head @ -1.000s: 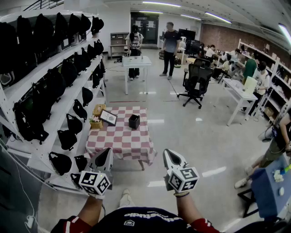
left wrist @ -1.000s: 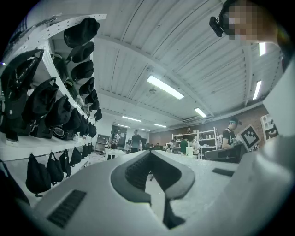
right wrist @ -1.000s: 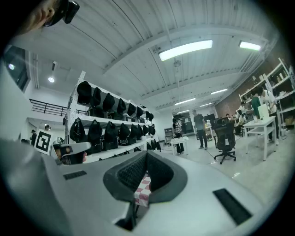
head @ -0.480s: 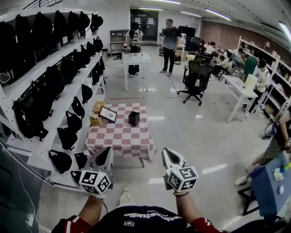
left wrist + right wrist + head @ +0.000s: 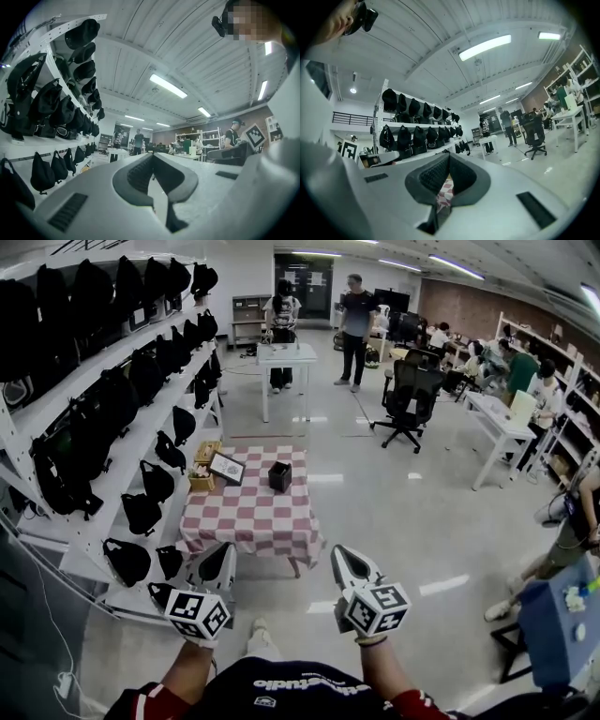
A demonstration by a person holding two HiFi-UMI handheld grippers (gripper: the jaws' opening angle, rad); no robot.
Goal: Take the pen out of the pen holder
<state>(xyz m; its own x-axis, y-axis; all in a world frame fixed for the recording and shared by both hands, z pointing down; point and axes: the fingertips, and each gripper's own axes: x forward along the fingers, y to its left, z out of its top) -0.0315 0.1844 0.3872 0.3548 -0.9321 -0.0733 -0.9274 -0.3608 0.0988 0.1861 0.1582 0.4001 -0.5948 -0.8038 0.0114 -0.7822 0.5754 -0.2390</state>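
head view: left gripper (image 5: 223,555), right gripper (image 5: 344,559) closed, empty.

Tally: one checkered table (image 5: 248,521) at 12 o'clock, bearing one black pen holder (image 5: 279,476) and one framed picture (image 5: 226,468).

The pen holder (image 5: 279,476), a small black squarish pot, stands upright toward the far side of the checked counter (image 5: 248,517), well ahead of the left tool (image 5: 223,551) and right tool (image 5: 341,555), its pen too small to discern.
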